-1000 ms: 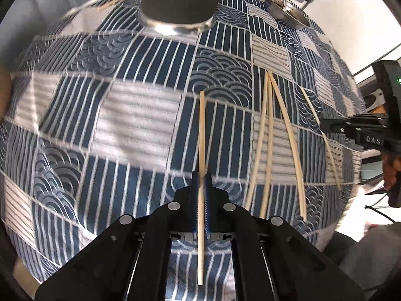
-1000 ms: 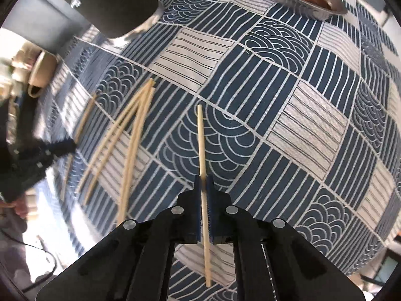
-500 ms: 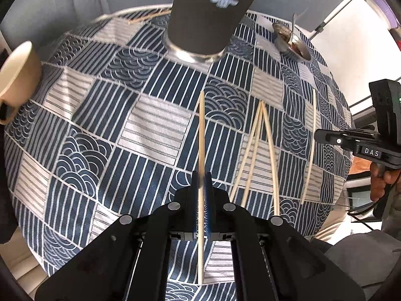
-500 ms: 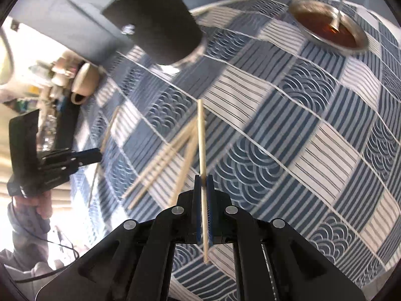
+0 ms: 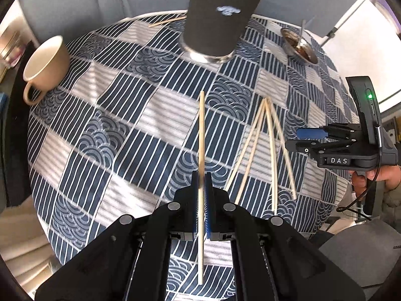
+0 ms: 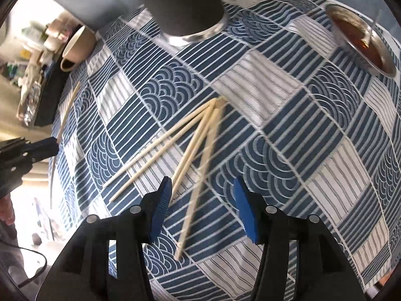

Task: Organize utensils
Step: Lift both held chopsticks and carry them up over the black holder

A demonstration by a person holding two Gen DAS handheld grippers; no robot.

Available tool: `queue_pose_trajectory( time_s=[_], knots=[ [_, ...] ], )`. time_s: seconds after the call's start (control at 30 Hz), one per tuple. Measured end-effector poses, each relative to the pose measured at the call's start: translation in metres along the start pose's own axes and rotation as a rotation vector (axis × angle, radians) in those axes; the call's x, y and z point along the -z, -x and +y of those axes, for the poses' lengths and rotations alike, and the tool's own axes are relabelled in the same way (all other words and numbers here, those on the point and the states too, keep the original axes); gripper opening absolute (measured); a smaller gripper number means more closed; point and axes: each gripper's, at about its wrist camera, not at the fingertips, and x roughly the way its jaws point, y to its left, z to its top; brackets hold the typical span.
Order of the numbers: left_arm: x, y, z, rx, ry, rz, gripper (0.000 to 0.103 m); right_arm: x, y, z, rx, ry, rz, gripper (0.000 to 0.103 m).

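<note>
My left gripper [image 5: 201, 185] is shut on a single wooden chopstick [image 5: 201, 135], held above the blue patterned tablecloth [image 5: 112, 135] and pointing toward the dark cylindrical holder [image 5: 220, 15]. My right gripper [image 6: 201, 200] is open and empty, hovering over a fan of several chopsticks [image 6: 190, 143] lying on the cloth. The same fan [image 5: 263, 148] shows in the left wrist view, with the right gripper [image 5: 304, 140] beside it. The holder [image 6: 183, 2] stands at the far side in the right wrist view. The left gripper [image 6: 37, 148] shows at the left edge there.
A beige mug [image 5: 45, 62] lies tipped at the far left. A metal bowl [image 6: 361, 40] of brown liquid with a utensil sits far right. A loose chopstick [image 5: 166, 21] lies behind the holder. The table edge curves close around the cloth.
My right gripper has opened and its chopstick now lies with the fan on the cloth. My left gripper has risen with its chopstick, showing more of the table.
</note>
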Motion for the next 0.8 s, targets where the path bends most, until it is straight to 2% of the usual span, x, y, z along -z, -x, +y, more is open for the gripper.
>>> queue_pose_trajectory(
  time_s=[0.13, 0.23, 0.43, 0.53, 0.6, 0.73, 0.8],
  knots=[
    [0.011, -0.002, 0.005, -0.008, 0.034, 0.011, 0.005, -0.002, -0.010, 0.004, 0.083, 0.033, 0.019, 0.046],
    [0.019, -0.003, 0.007, -0.004, 0.054, 0.015, 0.005, 0.001, -0.010, -0.001, 0.111, 0.024, 0.012, 0.042],
    [0.024, -0.005, 0.010, -0.003, 0.083, 0.016, 0.005, 0.001, -0.015, -0.008, 0.172, 0.013, 0.031, 0.042],
    [0.025, -0.006, 0.009, -0.005, 0.082, 0.019, 0.005, 0.001, -0.019, 0.007, 0.259, 0.072, 0.040, 0.042],
    [0.025, -0.006, 0.007, -0.003, 0.076, 0.018, 0.005, 0.004, -0.019, 0.011, 0.282, 0.101, 0.028, 0.041],
    [0.024, -0.007, 0.004, -0.001, 0.070, 0.014, 0.005, 0.009, -0.015, 0.009, 0.225, 0.172, 0.019, 0.009],
    [0.024, -0.007, 0.004, 0.006, 0.069, 0.011, 0.005, 0.012, -0.011, 0.001, 0.185, 0.171, 0.016, 0.005]
  ],
)
